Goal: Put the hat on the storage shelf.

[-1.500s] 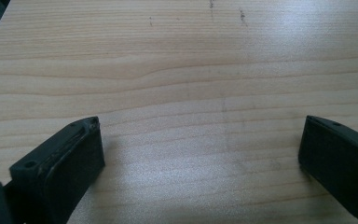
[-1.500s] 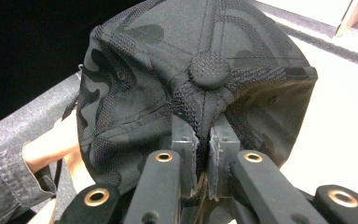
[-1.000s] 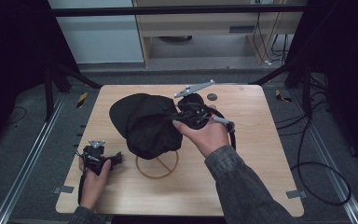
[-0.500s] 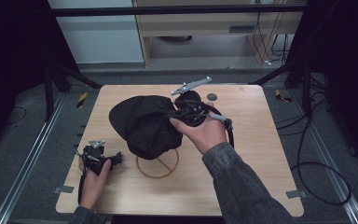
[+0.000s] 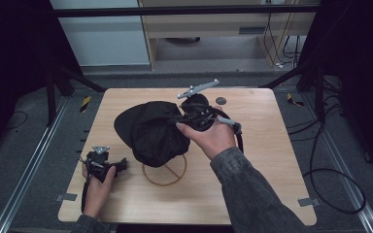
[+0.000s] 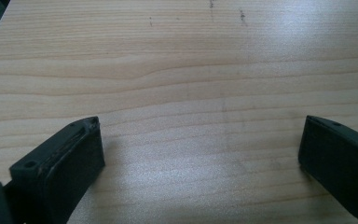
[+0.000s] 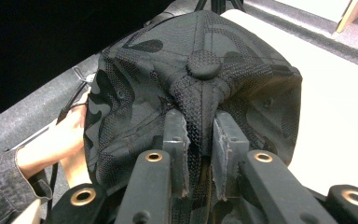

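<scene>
On the wooden desk (image 5: pixel 272 160) a black cap (image 5: pixel 150 128) is lying near the middle, partly covering a thin ring (image 5: pixel 165 174). The right gripper (image 7: pixel 200 140) is pinching the cap's fabric between clenched fingers (image 7: pixel 175 135). The left gripper (image 6: pixel 200 149) is resting at the near left, fingers (image 6: pixel 65 158) released. A small dark disc (image 5: pixel 220 100) is sitting beyond.
</scene>
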Motion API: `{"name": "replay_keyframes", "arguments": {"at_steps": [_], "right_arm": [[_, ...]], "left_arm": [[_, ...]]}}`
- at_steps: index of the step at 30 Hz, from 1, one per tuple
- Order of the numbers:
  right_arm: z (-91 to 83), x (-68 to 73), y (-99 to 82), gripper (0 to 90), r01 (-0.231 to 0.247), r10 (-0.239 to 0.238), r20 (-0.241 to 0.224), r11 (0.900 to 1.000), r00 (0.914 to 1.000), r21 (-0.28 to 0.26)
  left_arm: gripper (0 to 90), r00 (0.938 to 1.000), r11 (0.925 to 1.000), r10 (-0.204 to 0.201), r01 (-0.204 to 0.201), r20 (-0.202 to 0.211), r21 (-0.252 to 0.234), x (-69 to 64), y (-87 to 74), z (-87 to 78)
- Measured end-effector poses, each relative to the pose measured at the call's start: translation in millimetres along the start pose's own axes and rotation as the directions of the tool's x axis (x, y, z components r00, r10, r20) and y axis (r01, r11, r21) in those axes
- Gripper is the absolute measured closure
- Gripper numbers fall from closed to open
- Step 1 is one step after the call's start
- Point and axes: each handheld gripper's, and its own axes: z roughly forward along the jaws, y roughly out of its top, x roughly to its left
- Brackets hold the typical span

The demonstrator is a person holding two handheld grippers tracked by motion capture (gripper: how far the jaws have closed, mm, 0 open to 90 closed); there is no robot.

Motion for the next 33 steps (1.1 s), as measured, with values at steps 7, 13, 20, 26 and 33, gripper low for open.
{"name": "replay_keyframes", "arguments": {"at_steps": [7, 13, 20, 26, 33], "right_arm": [[3.5, 0.9, -0.6, 77.3, 0.013, -0.013, 0.012, 0.9998, 0.9998, 0.012], [4.8, 0.6, -0.6, 74.5, 0.011, -0.011, 0.013, 0.9998, 0.9999, 0.015], [4.3, -0.6, -2.1, 70.8, 0.001, -0.001, 0.003, 0.9999, 1.0000, 0.016], [3.0, -1.6, -2.1, 70.0, -0.003, 0.003, 0.001, 0.9999, 1.0000, 0.012], [-1.2, -1.8, -2.9, 69.2, -0.008, 0.008, -0.006, 1.0000, 0.9999, 0.003]], "left_arm": [[0.0, 1.0000, 1.0000, 0.001, -0.001, 0.000, 0.001, 0.1, 0.0, -0.1], [0.0, 1.0000, 1.0000, 0.001, -0.001, 0.000, 0.001, 0.1, 0.0, -0.1], [0.0, 1.0000, 1.0000, 0.004, -0.004, 0.001, 0.003, 0.3, 0.1, -0.2], [0.0, 1.0000, 1.0000, 0.007, -0.007, 0.002, 0.003, 0.0, 0.1, -0.1], [0.0, 1.0000, 1.0000, 0.007, -0.007, 0.003, 0.003, 0.1, 0.1, -0.1]]}}
